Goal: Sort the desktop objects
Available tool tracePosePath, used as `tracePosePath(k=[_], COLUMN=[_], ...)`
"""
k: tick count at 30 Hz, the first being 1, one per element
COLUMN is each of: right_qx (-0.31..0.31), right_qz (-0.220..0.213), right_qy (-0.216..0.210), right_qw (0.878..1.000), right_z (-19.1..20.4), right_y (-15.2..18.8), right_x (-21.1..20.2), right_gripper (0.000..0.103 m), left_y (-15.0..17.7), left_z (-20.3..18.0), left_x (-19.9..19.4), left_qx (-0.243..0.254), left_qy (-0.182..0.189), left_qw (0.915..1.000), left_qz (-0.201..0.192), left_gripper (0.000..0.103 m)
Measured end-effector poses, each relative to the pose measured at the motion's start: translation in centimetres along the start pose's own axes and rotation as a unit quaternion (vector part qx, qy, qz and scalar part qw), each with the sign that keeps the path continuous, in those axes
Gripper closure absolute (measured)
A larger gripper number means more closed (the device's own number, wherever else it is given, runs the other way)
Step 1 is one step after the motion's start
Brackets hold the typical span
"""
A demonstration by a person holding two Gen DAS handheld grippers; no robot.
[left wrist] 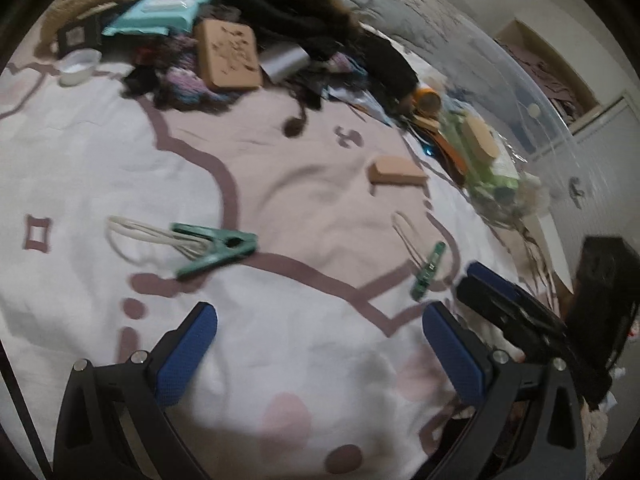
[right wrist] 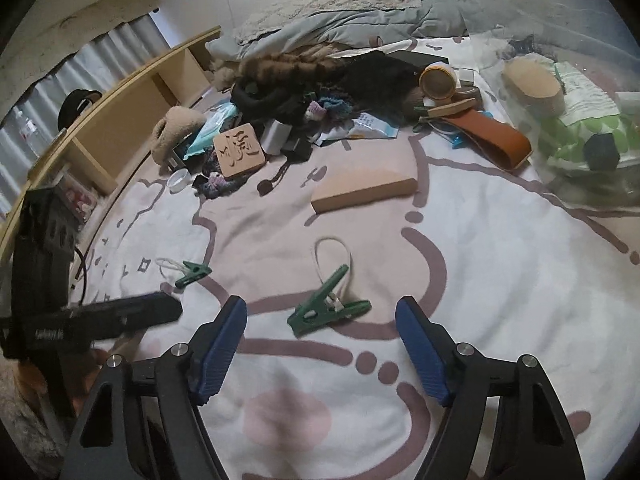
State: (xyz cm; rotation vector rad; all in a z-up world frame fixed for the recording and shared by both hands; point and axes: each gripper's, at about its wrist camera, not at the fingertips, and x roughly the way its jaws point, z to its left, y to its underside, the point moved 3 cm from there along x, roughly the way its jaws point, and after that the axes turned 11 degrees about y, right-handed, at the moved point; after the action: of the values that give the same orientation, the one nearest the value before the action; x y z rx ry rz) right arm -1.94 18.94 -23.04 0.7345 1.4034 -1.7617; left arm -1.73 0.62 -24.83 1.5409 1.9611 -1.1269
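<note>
I have two green clips lying on the bedspread, well apart, and I judge the step in hand to be the pickup of the near clip. My right gripper hangs just short of it, blue pads spread wide with nothing between them; the clip sits at twelve o'clock from the fingertips, its white cord loop trailing further toward twelve. In the left wrist view that same clip lies at about one o'clock of my left gripper, beside the right tool's tip.

The far clip sits at ten o'clock from the left gripper, which is also released and empty, hovering over bare cloth.

A tan block lies beyond the near clip at twelve, and the clutter heap runs from eleven to one behind it.

Next, I think, the right tool must ease forward and down to straddle the clip across its narrow body, clear of the cord, before I squeeze. The clip lies askew, so a small wrist roll looks needed.
</note>
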Motion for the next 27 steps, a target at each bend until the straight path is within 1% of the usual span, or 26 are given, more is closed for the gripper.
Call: tracePosePath(k=[2,6,10,14,16,19,22,24,27], right_qx=[0.011,0.029,0.040,0.028,0.011,0.010,0.006,0.008,0.005], right_qz=[0.010,0.026,0.030,0.037,0.040,0.044,0.051,0.064,0.069], right_qy=[-0.015,-0.036,-0.046,-0.054,-0.046,-0.052,-0.050,-0.057,-0.073], right_qw=[1.000,0.999,0.998,0.997,0.998,0.998,0.997,0.996,0.995], right_z=[-0.1,-0.3,-0.4,0.0,0.2,0.1,0.1,0.2,0.8], right_y=[-0.2,-0.3,-0.4,-0.8,-0.9,-1.4,-1.6,-1.1,-0.3], right_x=[0.6,1.2,1.2,1.4,1.7,2.2,2.8,3.3,3.3], right_gripper=[0.026,0.026,0.026,0.026,0.026,0.026,0.026,0.026,0.026], left_y=[0.3,0.0,-0.8,-1.7,-2.1,-2.5,-2.6,-2.4,-2.0], left_z=[0.0,0.5,1.3,2.3,3.2,4.1,4.2,4.1,3.9], left_x=[0.7,1.2,1.2,0.6,0.2,-0.3,-0.7,-0.9,-1.1], left_qx=[-0.001,-0.004,-0.016,-0.017,-0.026,-0.041,-0.039,-0.033,-0.026], left_qy=[0.001,-0.007,-0.022,-0.058,-0.061,-0.062,-0.073,-0.080,-0.087], left_qw=[0.9999,0.9999,0.9996,0.9979,0.9974,0.9965,0.9954,0.9949,0.9944], left_qz=[0.010,0.015,-0.001,-0.022,-0.028,-0.038,-0.048,-0.051,-0.053], left_gripper=[0.000,0.000,0.000,0.000,0.000,0.000,0.000,0.000,0.000])
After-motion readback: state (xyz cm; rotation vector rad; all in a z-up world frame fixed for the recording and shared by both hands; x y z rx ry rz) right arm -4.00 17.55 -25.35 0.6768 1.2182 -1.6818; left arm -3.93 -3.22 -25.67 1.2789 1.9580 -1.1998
